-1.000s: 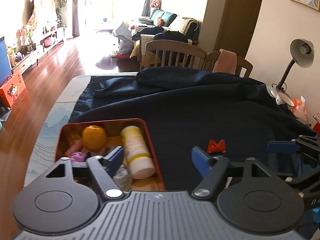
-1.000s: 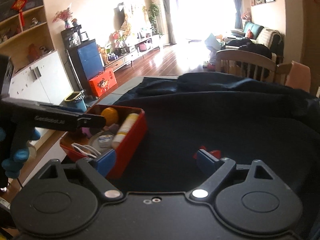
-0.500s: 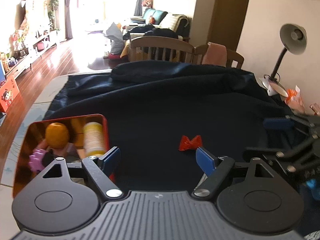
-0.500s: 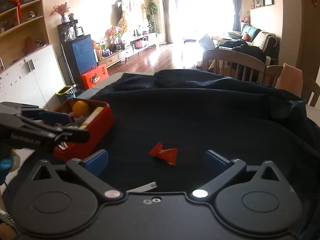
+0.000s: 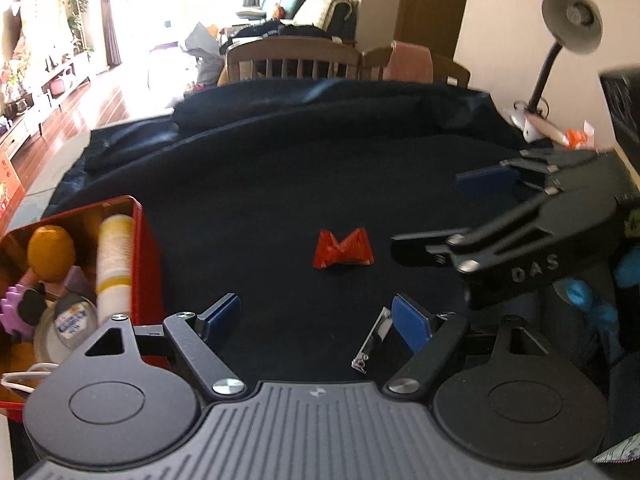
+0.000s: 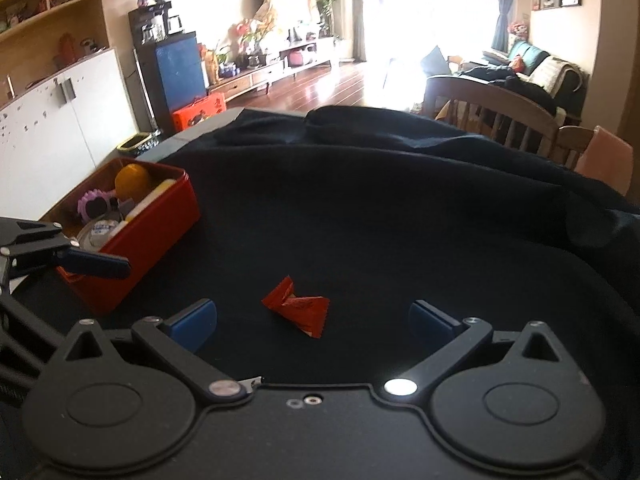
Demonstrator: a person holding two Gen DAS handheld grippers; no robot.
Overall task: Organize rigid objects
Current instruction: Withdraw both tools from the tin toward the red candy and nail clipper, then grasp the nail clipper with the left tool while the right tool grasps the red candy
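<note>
A small red folded paper piece [image 5: 343, 249] [image 6: 298, 306] lies on the dark cloth, just ahead of both grippers. My left gripper [image 5: 316, 316] is open with nothing between its fingers. A metal nail clipper [image 5: 372, 340] lies by its right finger. My right gripper [image 6: 314, 320] stands wide open, and the red piece sits just beyond its gap. In the left wrist view the right gripper [image 5: 452, 216] comes in from the right. A red tin box [image 5: 138, 220] [image 6: 152, 240] at the left holds an orange [image 5: 50, 254], a white bottle [image 5: 114, 256], a purple toy and other items.
A dark blue cloth [image 5: 320, 152] covers the table and bunches up at the far side. Wooden chairs [image 5: 292, 58] stand behind it. A desk lamp [image 5: 570, 24] and small clutter sit at the far right. The table's bare left edge runs past the box.
Both grippers have moved forward and down toward the red paper piece, which now looks nearer. The red box has slid to the left of both views. The right jaws stand wider.
</note>
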